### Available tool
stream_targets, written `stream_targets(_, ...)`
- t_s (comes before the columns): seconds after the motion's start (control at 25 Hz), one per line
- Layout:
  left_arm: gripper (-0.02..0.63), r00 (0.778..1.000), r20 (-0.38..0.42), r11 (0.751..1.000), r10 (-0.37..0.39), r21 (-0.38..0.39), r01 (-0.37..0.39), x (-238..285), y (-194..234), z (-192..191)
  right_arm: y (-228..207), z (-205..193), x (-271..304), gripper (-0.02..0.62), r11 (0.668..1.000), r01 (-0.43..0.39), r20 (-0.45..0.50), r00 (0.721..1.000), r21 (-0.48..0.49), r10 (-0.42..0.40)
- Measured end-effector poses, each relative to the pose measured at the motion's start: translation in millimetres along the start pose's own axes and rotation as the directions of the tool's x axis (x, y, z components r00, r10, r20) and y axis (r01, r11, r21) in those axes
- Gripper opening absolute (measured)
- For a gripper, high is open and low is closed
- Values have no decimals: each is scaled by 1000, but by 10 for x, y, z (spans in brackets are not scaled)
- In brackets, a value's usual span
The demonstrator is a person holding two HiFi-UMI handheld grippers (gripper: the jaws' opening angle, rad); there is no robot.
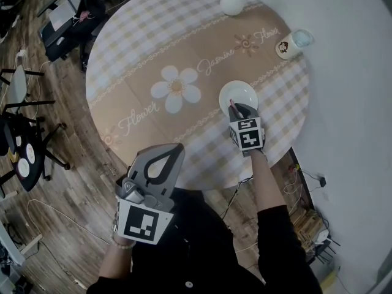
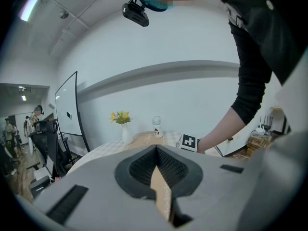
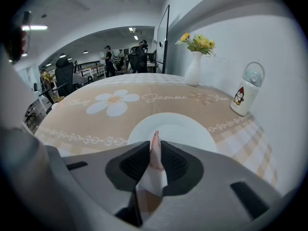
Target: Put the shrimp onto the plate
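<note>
A white plate (image 1: pixel 240 93) (image 3: pixel 178 129) lies on the round table, right of the daisy print. My right gripper (image 1: pixel 235 108) (image 3: pixel 155 150) hovers at the plate's near edge, shut on a pale pink shrimp (image 3: pixel 155 152) whose tail (image 1: pixel 231 101) sticks out forward over the plate. My left gripper (image 1: pixel 160 157) (image 2: pixel 157 163) is held off the table's near edge, jaws closed together with nothing between them.
The round table (image 1: pixel 147 54) carries a flower-print cloth. A white vase (image 1: pixel 233 0) (image 3: pixel 194 68) with yellow flowers stands at the far edge, and a small white bottle (image 1: pixel 293 43) (image 3: pixel 246 95) at the right. Chairs (image 1: pixel 24 152) stand on the wooden floor to the left.
</note>
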State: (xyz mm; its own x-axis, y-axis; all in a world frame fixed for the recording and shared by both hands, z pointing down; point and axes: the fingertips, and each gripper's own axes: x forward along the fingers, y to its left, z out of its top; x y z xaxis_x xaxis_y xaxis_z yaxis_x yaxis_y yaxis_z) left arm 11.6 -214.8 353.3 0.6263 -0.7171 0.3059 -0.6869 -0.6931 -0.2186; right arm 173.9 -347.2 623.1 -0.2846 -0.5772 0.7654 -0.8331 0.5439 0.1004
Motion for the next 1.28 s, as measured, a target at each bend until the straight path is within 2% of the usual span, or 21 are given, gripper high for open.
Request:
stream_targets(0.28,0,1000,-4,1000,10,10,-10,-59,27,-1,-35,-4,14,54,1000,2,-14,1000,23,-1)
stream_targets(0.48,0,1000,-5,1000,19,6,-19,-102,45,-22,-2,42,-32,55,1000,7,12,1000,26,-8)
stream_targets(0.6,0,1000,4,1000,19,8,-19,-107,54,-9,3,122,-114,52,999,44,57,997,21,-45)
stream_targets(0.72,0,1000,13,1000,14,7,-14,-108,53,10,18,182,-232,21,997,73,102,992,34,-76)
stream_targets(0.96,0,999,37,1000,-8,27,7,-100,24,60,102,314,-495,6,995,86,175,980,40,-92)
stream_targets(1.28,0,995,79,997,-56,57,52,-47,-65,198,128,521,-1055,6,988,144,295,943,59,-155)
